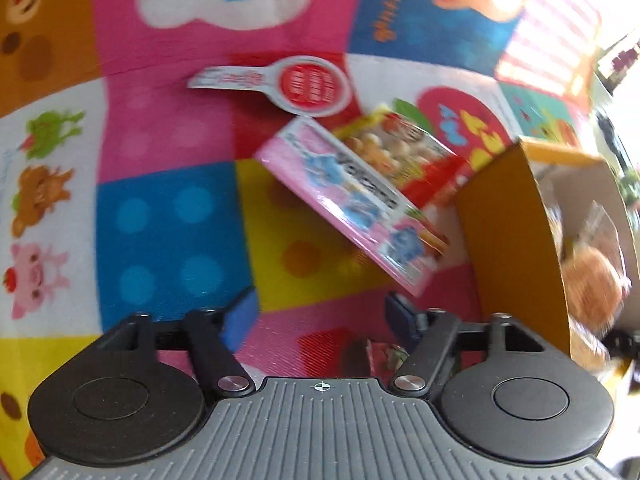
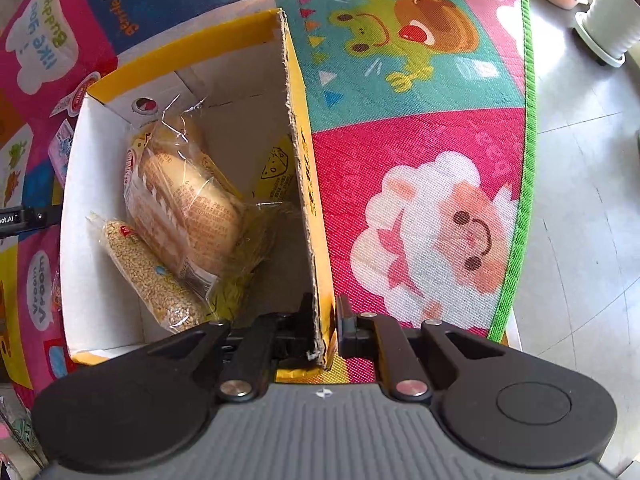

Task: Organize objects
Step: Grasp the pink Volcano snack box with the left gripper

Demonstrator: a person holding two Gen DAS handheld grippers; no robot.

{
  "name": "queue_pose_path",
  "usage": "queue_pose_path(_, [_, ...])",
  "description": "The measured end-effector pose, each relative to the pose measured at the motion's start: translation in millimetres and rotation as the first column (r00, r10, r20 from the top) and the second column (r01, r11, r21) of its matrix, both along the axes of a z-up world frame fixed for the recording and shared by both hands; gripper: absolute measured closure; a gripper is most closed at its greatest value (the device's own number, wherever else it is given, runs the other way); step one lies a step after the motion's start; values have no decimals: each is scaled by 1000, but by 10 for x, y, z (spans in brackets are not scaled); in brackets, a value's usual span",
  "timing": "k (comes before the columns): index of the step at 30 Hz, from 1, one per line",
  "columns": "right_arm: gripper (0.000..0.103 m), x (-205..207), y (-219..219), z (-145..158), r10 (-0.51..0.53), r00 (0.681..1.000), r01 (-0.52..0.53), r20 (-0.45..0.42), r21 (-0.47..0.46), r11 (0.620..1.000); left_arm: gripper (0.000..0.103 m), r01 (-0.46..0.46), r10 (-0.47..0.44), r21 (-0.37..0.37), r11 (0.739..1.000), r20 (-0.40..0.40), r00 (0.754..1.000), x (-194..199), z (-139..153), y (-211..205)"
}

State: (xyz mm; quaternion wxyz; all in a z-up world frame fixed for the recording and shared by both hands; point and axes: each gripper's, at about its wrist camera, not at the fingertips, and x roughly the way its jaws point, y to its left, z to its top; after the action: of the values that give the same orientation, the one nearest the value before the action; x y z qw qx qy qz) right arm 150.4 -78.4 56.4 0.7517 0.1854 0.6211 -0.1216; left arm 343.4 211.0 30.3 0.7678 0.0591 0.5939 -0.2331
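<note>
Right tongs (image 2: 325,322) were clamped on the right-hand wall of the yellow cardboard box (image 2: 298,152), one finger inside, one outside. Inside the box: a bagged bread pack (image 2: 188,208) leaned against a sesame snack bar (image 2: 156,276) toward the box's left wall. Left tongs (image 1: 320,312) were spread wide and held nothing, over the play mat (image 1: 168,208); the pink snack box (image 1: 348,204) sat just left of the box, overlapping a red-and-yellow snack pack (image 1: 400,148), with a round-ended red-and-white packet (image 1: 288,86) further out.
</note>
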Motion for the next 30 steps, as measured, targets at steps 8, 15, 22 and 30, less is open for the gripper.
queue_pose_path(8, [93, 36, 38, 17, -11, 1000, 10, -12, -26, 1000, 26, -540, 489, -248, 804, -241, 838, 151, 232, 373])
queue_pose_path(15, [93, 102, -26, 35, -46, 999, 46, -11, -6, 999, 26, -687, 649, -98, 720, -255, 716, 378, 34, -100])
queue_pose_path(22, [93, 114, -3, 142, -35, 999, 35, 27, -27, 999, 57, -663, 653, -17, 748, -160, 741, 355, -18, -225])
queue_pose_path(30, [93, 64, 180, 170, 71, 997, -71, 15, 16, 997, 57, -575, 555, -19, 818, -231, 799, 119, 272, 189])
